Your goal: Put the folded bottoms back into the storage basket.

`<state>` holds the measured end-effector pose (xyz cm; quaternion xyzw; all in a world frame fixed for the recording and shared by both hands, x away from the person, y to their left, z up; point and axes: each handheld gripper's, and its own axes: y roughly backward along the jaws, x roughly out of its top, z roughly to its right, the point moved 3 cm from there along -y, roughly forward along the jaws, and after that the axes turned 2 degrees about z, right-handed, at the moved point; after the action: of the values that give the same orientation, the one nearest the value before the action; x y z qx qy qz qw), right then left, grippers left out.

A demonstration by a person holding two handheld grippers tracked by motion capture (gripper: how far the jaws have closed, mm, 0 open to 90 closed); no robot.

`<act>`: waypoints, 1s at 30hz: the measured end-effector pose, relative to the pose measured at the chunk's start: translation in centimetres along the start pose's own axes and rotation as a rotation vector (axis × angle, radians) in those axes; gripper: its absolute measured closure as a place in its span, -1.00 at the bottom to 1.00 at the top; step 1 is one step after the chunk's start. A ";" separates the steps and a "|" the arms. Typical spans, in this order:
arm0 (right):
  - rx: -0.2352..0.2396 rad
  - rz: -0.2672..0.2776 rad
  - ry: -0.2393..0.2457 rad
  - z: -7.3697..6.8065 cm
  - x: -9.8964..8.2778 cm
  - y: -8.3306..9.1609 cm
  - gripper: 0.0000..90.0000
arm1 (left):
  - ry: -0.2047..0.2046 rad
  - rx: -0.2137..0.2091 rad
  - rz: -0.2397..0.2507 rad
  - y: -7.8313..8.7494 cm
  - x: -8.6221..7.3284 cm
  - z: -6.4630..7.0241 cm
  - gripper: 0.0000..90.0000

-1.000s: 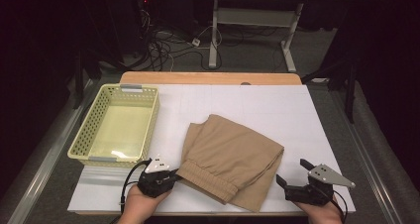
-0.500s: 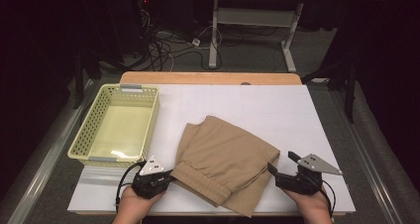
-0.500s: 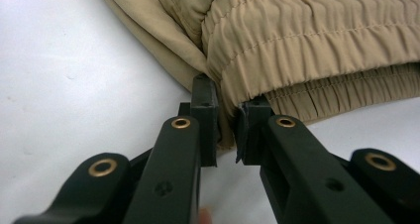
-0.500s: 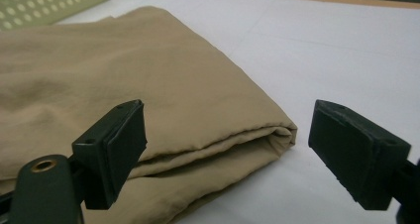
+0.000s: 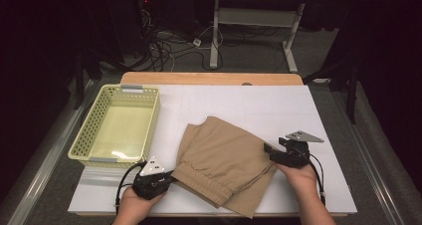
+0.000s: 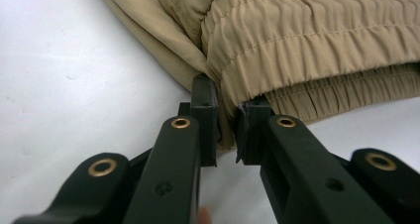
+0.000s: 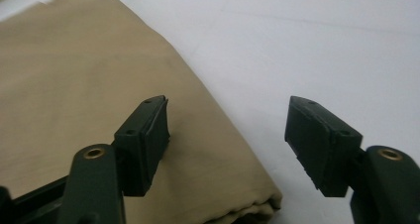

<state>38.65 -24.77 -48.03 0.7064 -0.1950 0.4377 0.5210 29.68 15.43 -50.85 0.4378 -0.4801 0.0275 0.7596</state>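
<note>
**Right gripper arrives at the shorts' edge, jaws narrowing**

Folded tan shorts [image 5: 226, 163] lie on the white bench [image 5: 318, 110], right of the yellow basket [image 5: 119, 128], which holds nothing.

Left gripper [image 5: 169, 177]: clamped on the elastic waistband corner. In the left gripper view the pads pinch the gathered fabric [image 6: 297, 40] tight, barely a gap between them. It sits at the same corner as a second ago.

Right gripper [image 5: 271, 153]: a second ago it sat off the cloth near the bench's front right; now it has slid in to the shorts' right edge. Its jaws have just been closing from wide. The right gripper view shows them apart and straddling the folded edge [image 7: 218, 149], one pad over the cloth, the other over bare bench, neither pressing.

Reading: a two-point hold is being set up. Judged, the right side must close on the fold before any lift or further fold toward the basket.
</note>
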 end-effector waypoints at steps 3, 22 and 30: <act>-0.009 -0.055 0.011 0.1 -0.5 -0.6 -0.13 | 0.008 -0.007 0.000 0.0 0.0 -0.1 0.76; 0.099 -0.090 0.073 -0.4 -2.4 -0.1 0.85 | -0.010 0.019 0.003 -0.1 -0.2 0.2 0.76; 0.054 -0.075 0.144 -1.1 -2.6 0.0 0.86 | -0.018 0.023 0.005 -0.1 -0.2 0.3 0.77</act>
<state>36.79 -24.27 -50.09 0.6938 -0.1185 0.4726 0.5304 29.43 15.25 -51.04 0.4458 -0.4876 0.0310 0.7500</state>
